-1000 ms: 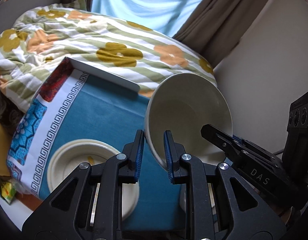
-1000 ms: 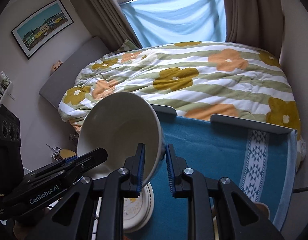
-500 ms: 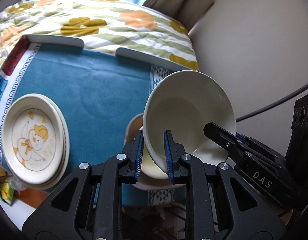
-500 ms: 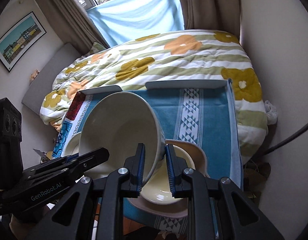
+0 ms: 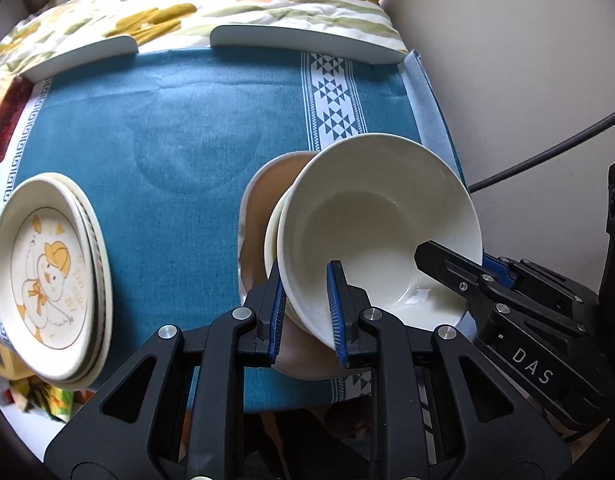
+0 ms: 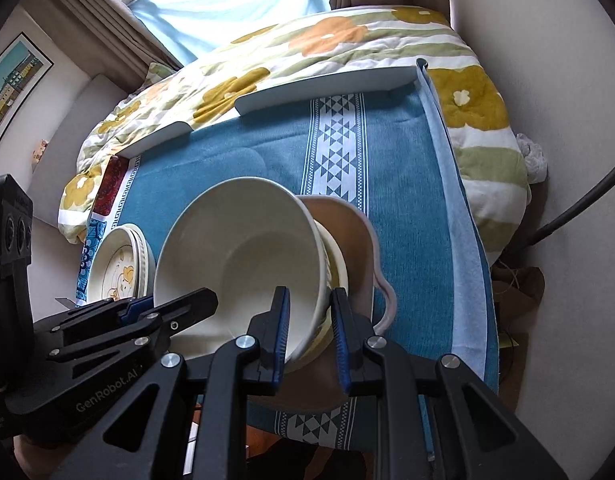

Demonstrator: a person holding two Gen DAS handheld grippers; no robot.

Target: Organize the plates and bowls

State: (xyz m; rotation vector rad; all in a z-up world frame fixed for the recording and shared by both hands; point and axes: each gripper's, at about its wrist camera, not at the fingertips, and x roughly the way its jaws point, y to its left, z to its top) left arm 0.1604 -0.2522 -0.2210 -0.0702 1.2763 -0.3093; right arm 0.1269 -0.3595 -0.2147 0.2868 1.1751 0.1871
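Blue cloth (image 5: 179,128) covers the table, plate stack (image 5: 47,280) at its left edge. Both grippers pitched steeply down: left gripper (image 5: 305,304) and right gripper (image 6: 307,326) each clamped on opposite rims of the white bowl (image 5: 371,232). Bowl sits tilted over a cream bowl (image 6: 335,268) in the tan dish (image 6: 355,232).

Soft daylight enters through the window (image 6: 227,4) behind the bed, and both views are bright and mostly sharp. A small glare patch sits inside the cream bowl (image 5: 381,236) – the duck plate (image 5: 47,276) smears slightly. Straight lines bow near the rims, with black vignette corners.
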